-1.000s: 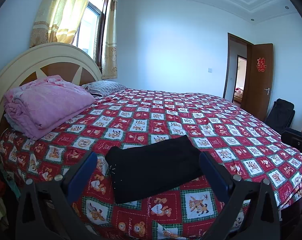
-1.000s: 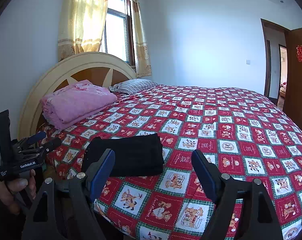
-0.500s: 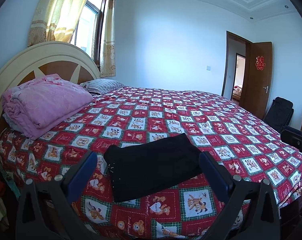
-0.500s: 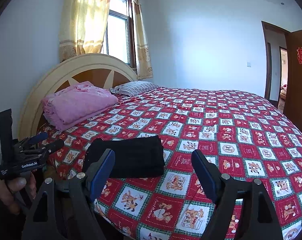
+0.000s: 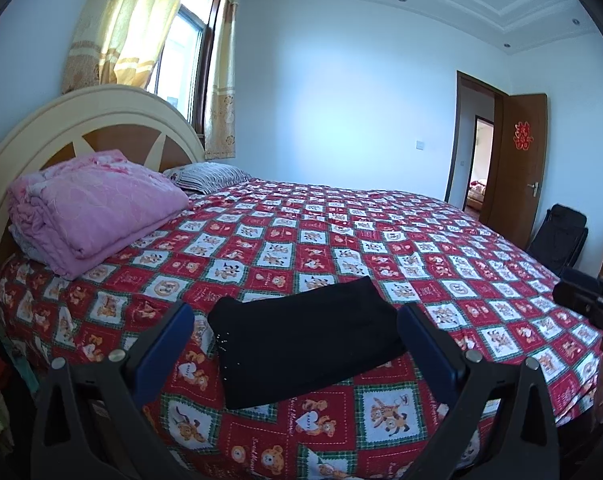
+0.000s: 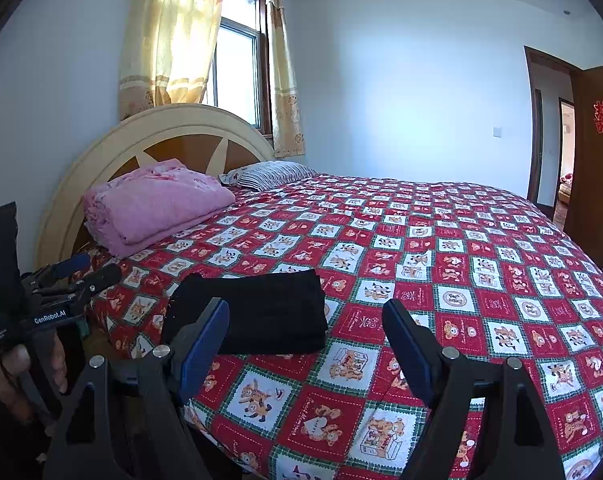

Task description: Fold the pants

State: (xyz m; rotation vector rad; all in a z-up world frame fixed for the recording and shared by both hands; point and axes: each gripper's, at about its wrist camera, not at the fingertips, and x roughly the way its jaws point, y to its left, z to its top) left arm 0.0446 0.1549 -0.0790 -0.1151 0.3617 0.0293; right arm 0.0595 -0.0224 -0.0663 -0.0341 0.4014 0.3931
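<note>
The black pants lie folded into a compact rectangle on the red patterned bedspread, near the bed's near edge. They also show in the right wrist view. My left gripper is open and empty, held back from the bed with the pants framed between its blue pads. My right gripper is open and empty, just right of the pants. The left gripper also shows in the right wrist view, held in a hand at the left edge.
A folded pink blanket and a striped pillow lie by the cream headboard. A window with yellow curtains is behind. An open brown door and a black bag stand at the right.
Both grippers have drifted back and slightly up from the bed. The pants have not moved.
</note>
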